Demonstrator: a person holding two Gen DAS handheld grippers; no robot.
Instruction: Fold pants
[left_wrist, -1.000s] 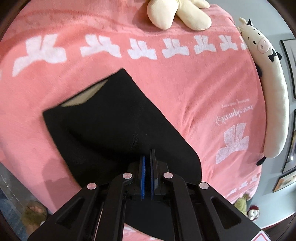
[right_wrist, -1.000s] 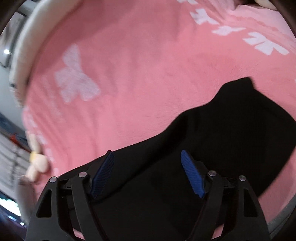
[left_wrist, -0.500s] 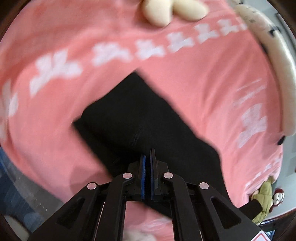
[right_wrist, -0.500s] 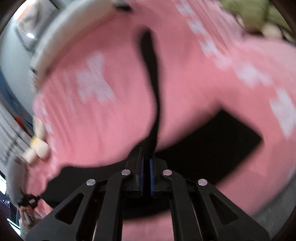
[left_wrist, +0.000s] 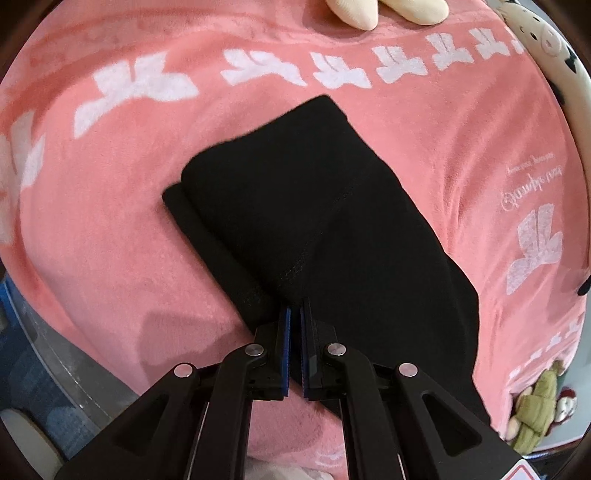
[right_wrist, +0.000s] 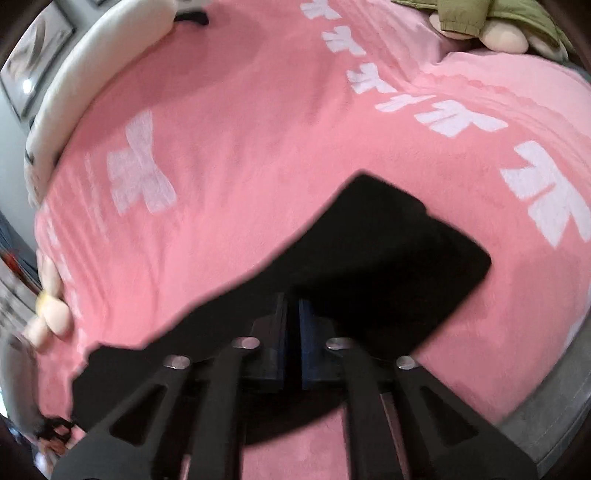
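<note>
The black pants (left_wrist: 314, 221) lie folded on a pink blanket (left_wrist: 110, 240), one layer doubled over another with a lower edge showing at the left. My left gripper (left_wrist: 294, 314) is shut on the near edge of the pants. In the right wrist view the pants (right_wrist: 388, 251) stretch from lower left to the right. My right gripper (right_wrist: 292, 306) is shut on the pants' near edge.
The blanket has white bow prints (left_wrist: 147, 81). A cream plush toy (left_wrist: 354, 14) lies at the far edge, a long cow-faced pillow (left_wrist: 543, 37) at the right. A green-clothed plush (right_wrist: 480, 22) lies far right in the right wrist view. The bed's edge (left_wrist: 44, 350) is near.
My right gripper has gone from open to shut on the pants and carried a layer over. The pants now lie doubled. My left gripper stayed shut on the edge.
</note>
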